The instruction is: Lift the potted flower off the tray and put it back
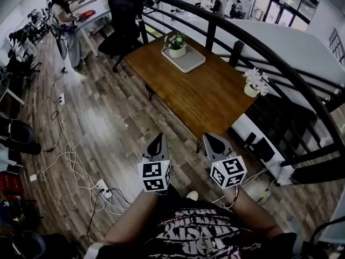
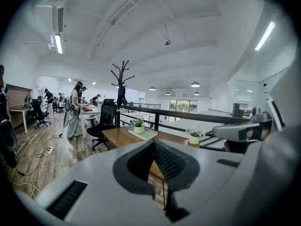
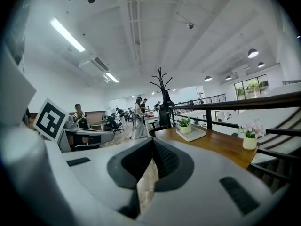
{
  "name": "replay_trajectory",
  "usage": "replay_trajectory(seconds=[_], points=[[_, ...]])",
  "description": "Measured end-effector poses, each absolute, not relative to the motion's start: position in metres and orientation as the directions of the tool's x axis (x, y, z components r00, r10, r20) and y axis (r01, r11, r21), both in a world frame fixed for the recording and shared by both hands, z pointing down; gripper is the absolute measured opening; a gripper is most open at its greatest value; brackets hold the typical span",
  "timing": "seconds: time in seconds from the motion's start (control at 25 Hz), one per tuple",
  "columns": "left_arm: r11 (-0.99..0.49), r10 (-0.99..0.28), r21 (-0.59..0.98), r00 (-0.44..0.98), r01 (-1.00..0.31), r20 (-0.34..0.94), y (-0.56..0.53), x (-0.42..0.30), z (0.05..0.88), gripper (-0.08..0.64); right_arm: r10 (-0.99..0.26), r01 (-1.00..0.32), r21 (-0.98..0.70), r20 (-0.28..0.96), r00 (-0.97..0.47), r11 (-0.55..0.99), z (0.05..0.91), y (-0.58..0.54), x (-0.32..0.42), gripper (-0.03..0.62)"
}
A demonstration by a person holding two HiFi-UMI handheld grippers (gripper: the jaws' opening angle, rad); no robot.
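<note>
A potted flower (image 1: 176, 43) in a white pot stands on a pale tray (image 1: 188, 61) at the far end of a wooden table (image 1: 205, 93). In the left gripper view the same potted flower (image 2: 138, 125) and tray (image 2: 144, 134) lie far ahead; in the right gripper view the potted flower (image 3: 185, 125) and tray (image 3: 192, 134) are just as distant. My left gripper (image 1: 159, 138) and right gripper (image 1: 208, 137) hover side by side over the floor, short of the table's near edge. Both grippers, left (image 2: 153, 143) and right (image 3: 153, 142), are shut with nothing held.
A second white flower pot (image 1: 254, 83) stands at the table's right edge by a black railing (image 1: 280, 63). A black office chair (image 1: 121, 28) is at the table's far left. A person (image 1: 66, 23) stands by desks. Cables and a power strip (image 1: 102, 188) lie on the floor.
</note>
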State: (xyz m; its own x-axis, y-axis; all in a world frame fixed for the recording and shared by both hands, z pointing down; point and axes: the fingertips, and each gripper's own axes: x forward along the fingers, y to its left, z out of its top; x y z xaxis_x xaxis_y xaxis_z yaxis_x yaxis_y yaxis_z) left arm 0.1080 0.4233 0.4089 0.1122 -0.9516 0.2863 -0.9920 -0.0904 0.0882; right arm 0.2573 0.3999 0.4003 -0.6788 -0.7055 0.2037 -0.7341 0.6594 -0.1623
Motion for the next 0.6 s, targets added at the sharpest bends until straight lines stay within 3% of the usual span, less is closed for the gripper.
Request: replay_trajectory(seconds=[0.6], points=[[-0.131,-0.937,0.123,0.163,-0.984,0.310,0.293,0.000,0.421,0.008,-0.720,-0.757,-0.163,0.236,-0.652,0.633,0.409,0.276,0.144,-0.002]])
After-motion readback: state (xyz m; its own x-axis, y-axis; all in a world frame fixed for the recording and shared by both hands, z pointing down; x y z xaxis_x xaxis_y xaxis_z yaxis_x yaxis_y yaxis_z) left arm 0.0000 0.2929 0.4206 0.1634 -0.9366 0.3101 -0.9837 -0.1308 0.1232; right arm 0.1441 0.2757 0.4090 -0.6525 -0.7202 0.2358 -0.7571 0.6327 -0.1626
